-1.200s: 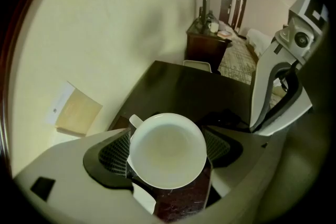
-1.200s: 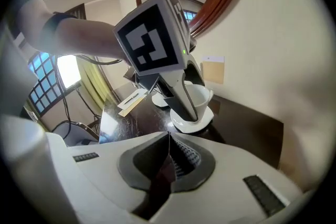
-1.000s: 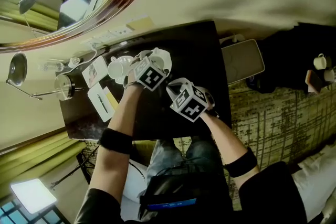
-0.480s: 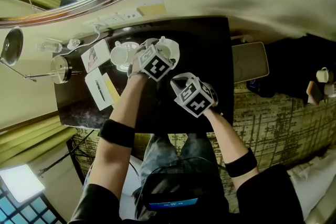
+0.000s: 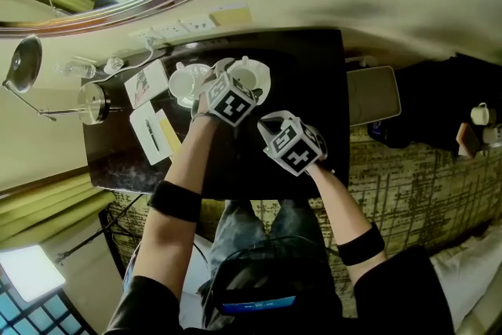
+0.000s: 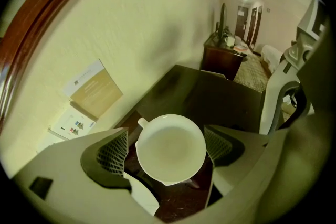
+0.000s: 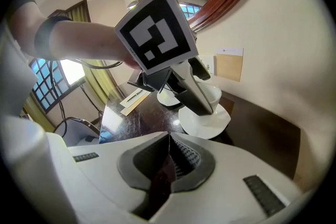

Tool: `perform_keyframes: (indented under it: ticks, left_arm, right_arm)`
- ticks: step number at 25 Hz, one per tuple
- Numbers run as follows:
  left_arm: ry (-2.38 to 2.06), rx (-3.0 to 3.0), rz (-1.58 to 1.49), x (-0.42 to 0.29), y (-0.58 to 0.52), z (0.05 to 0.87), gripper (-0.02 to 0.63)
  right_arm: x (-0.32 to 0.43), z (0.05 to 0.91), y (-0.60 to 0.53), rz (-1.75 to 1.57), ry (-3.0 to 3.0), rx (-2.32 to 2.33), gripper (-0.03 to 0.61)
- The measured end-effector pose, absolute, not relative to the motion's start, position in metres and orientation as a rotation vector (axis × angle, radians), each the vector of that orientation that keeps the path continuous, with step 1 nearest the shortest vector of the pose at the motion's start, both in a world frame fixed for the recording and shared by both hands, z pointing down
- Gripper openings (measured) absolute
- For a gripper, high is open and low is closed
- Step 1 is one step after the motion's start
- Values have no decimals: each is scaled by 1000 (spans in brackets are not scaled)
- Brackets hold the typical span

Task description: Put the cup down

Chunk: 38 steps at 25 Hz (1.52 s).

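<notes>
A white cup [image 6: 170, 149] stands on its white saucer [image 7: 205, 122] at the back of the dark table [image 5: 306, 90]. My left gripper [image 5: 241, 82] points steeply down over it, one jaw on each side of the cup. The jaws have just been opening. The pads [image 6: 114, 151] stand a little off the cup's wall, and its handle [image 6: 142, 123] points to the far left. My right gripper [image 7: 169, 165] hovers nearer the table's front, shut and empty, aimed at the cup. In the right gripper view a left finger [image 7: 197, 94] hides part of the cup.
A second cup and saucer [image 5: 185, 82] sit just left of the first. Further left are leaflets with a pen [image 5: 150, 139], a metal jug [image 5: 92, 102] and a lamp [image 5: 23, 63]. A card [image 6: 95, 89] leans on the wall. A white tray [image 5: 372, 94] lies right of the table.
The head view has shifted slightly. Both grippers keep their places, and the cup stays on its saucer between the left jaws.
</notes>
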<state>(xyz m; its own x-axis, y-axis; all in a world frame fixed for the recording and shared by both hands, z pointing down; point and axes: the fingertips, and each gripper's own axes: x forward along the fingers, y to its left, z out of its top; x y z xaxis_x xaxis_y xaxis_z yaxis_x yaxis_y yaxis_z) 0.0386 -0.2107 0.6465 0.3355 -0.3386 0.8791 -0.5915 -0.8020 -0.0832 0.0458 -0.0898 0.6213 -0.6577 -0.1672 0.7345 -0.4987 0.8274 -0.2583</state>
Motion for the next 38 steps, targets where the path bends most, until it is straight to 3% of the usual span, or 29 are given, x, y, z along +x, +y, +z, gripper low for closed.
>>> perform_keyframes:
  ticks: [12, 16, 27, 38]
  left_arm:
    - [-867, 2488, 1404, 24, -158, 569, 433]
    - [-931, 2523, 1366, 8, -129, 546, 339]
    - [-1141, 2489, 1078, -54, -68, 507, 6]
    - [-1160, 2284, 726, -125, -22, 510, 1]
  right_arm:
    - [48, 584, -77, 539, -2245, 574, 8]
    - [47, 570, -65, 543, -2225, 624, 6]
    - [52, 552, -44, 502, -2166, 757, 7]
    - [15, 531, -22, 485, -2192, 789, 7]
